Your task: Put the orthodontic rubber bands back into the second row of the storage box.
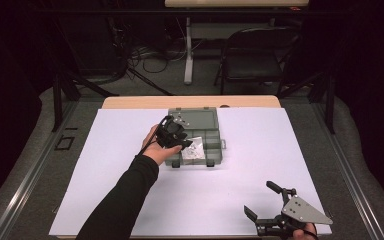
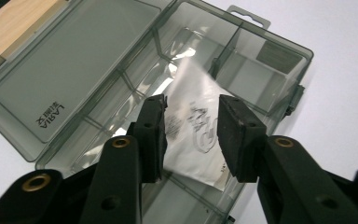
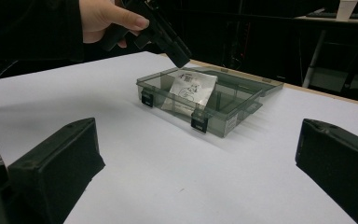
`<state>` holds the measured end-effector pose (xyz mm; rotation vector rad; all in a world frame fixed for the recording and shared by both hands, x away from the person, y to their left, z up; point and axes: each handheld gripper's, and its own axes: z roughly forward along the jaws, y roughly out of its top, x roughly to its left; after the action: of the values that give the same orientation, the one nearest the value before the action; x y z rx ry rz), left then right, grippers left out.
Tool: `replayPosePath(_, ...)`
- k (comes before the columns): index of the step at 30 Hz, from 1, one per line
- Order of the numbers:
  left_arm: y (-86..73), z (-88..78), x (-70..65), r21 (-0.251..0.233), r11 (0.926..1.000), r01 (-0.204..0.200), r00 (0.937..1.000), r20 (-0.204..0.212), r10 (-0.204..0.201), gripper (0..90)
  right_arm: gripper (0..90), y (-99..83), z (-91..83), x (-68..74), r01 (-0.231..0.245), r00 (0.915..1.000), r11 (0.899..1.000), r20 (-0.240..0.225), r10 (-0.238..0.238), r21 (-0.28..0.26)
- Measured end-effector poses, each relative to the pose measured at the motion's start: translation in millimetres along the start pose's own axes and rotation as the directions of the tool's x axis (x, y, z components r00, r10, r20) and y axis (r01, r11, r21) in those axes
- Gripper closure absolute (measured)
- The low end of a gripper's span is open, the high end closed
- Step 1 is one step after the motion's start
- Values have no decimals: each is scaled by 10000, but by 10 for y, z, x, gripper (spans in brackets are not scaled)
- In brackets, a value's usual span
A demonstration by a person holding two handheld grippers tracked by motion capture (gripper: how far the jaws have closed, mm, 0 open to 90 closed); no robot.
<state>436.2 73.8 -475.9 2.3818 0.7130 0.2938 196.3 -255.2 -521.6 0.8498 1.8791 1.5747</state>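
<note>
Packet (image 2: 193,126) leans in organizer box (image 2: 279,51), between spread jaws of left hand-held gripper (image 2: 189,135), untouched.

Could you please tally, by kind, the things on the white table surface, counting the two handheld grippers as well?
Grey compartment box, lid open: 1
Clear printed packet leaning in the box: 1
Grippers: 2, left gripper over the packet with its jaws apart, right gripper open near the table's front edge
Total: 4

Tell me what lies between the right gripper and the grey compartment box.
Nothing: the right gripper view shows only bare white table top between the right gripper and the compartment box, which holds a small packet.
</note>
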Motion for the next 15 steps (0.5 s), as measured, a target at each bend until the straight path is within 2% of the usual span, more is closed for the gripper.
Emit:
replayPosePath(4, -9, -6, 26, -90, 9997, 213, 9996, -208, -215, 521, 0, -2, 1, -1, -25, 10000, 10000, 23, 25, -29)
replayPosePath(8, -22, -18, 49, -194, 9986, 490, 9983, -320, -496, 479, 0, -4, 2, -4, -27, 10000, 10000, 16, 27, -3)
replayPosePath(13, -43, -56, 73, -370, 9962, 785, 9962, -355, -798, 450, 0, -5, 3, -7, -19, 10000, 10000, 13, 19, 74)
replayPosePath(15, -53, -81, 88, -478, 9947, 909, 9955, -206, -920, 449, 0, -8, 6, -8, 2, 10000, 10000, 20, -2, 48)
